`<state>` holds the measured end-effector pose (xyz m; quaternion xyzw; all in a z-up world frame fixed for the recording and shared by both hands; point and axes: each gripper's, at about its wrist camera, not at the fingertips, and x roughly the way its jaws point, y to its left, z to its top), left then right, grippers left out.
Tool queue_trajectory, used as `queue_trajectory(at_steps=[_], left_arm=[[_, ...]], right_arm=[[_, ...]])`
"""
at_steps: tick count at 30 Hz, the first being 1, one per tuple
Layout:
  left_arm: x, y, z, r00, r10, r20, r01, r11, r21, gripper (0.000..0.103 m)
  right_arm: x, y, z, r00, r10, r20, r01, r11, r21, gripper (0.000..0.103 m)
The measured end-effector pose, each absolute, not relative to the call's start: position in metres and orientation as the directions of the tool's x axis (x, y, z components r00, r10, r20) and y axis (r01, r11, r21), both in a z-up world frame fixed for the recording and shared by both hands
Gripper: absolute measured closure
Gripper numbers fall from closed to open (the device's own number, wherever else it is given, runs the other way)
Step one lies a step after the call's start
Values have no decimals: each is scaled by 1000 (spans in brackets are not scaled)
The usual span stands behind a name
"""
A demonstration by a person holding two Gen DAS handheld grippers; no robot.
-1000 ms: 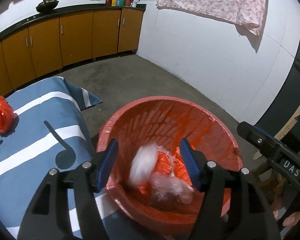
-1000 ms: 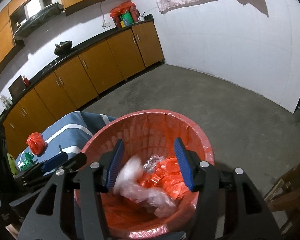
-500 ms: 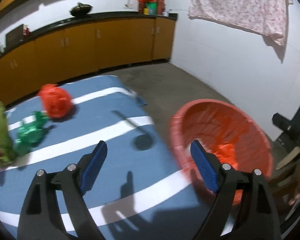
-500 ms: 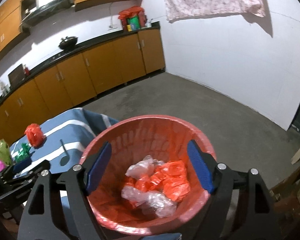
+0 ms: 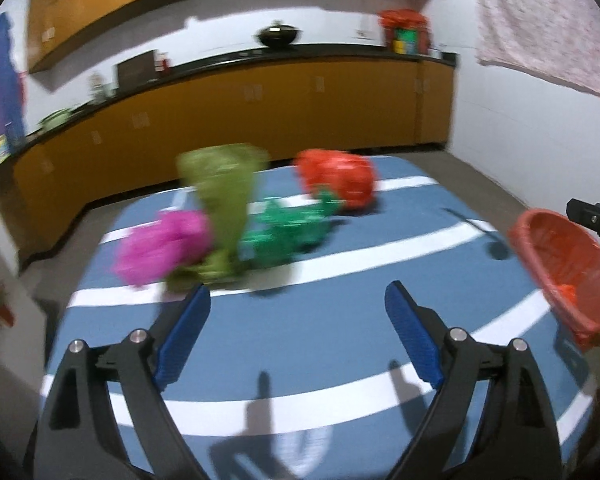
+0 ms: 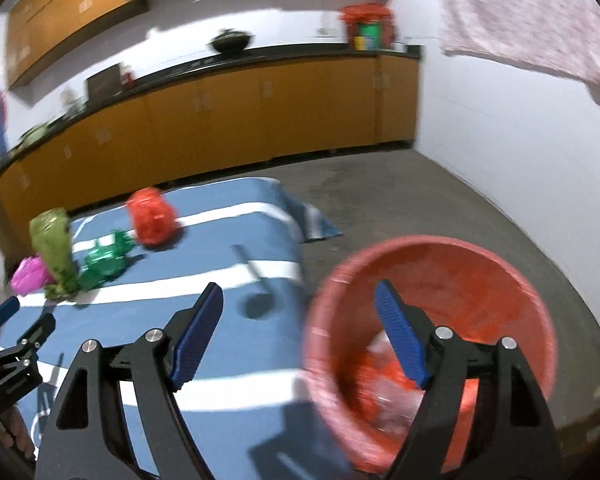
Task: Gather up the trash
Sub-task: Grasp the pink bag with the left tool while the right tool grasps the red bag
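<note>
Now both grippers have swung from the red basket point(image 6: 432, 344) toward the striped table point(image 5: 340, 344): left gripper point(image 5: 298, 338) opening, empty; right gripper point(image 6: 300, 336) wide, empty. Remaining trash (pink wad point(image 5: 164, 246), green bag point(image 5: 224, 196), green wrapper point(image 5: 288, 232), red bag point(image 5: 338, 180)) waits there.

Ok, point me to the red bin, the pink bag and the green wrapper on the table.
Red bin point(image 6: 440, 244): right wrist view, far rim.
Pink bag point(image 5: 162, 246): left wrist view, middle of the crumpled bag.
Green wrapper point(image 5: 290, 230): left wrist view, middle of the shiny bundle.
</note>
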<state>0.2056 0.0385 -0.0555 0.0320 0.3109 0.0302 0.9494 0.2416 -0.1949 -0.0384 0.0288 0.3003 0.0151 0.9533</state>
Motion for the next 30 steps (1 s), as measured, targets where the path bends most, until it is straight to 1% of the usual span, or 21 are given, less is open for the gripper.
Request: queue_trajectory(at_steps=[5,8,10,13,17,23,24,25,28,29,30], left_arm=[[199,102,-49,810,181,-558,-176,982,62,13],[205,131,-43,807,217,-549,-234,971,40,12],[216,153,-40,803,227,-552,-269,963,4,12],[233,173,-39,797,225,-561,-295,955,-36,12],[258,185,-40,794,177,-582,-275,958,-84,12],[287,182,-55,768,140,-625,-238,968,-76,12],[292,182,-59,759,131,-638,-232,970,-77,12],[295,182,-62,752,127,-647,-229,970,-76,14],[301,183,-70,737,95,-669,-201,976,-84,24],[302,183,-72,733,83,-675,-192,977,-89,29],[303,183,-75,728,63,-683,-179,979,-101,32]], right_arm=[[290,-133,-43,806,133,-577,-123,991,57,25],[323,-106,-43,802,162,-574,-163,985,51,26],[344,-92,-43,801,168,-574,-181,983,34,26],[376,-79,-49,789,166,-591,-194,981,17,26],[405,-69,-56,764,185,-617,-225,974,14,26],[427,-55,-71,721,171,-672,-267,963,-41,26],[428,-56,-74,712,170,-681,-270,962,-42,27],[429,-58,-77,702,179,-689,-279,960,-35,34],[430,-66,-81,673,210,-709,-286,958,12,50],[429,-67,-81,671,215,-709,-286,958,19,52],[426,-69,-80,668,223,-710,-289,957,29,57]])
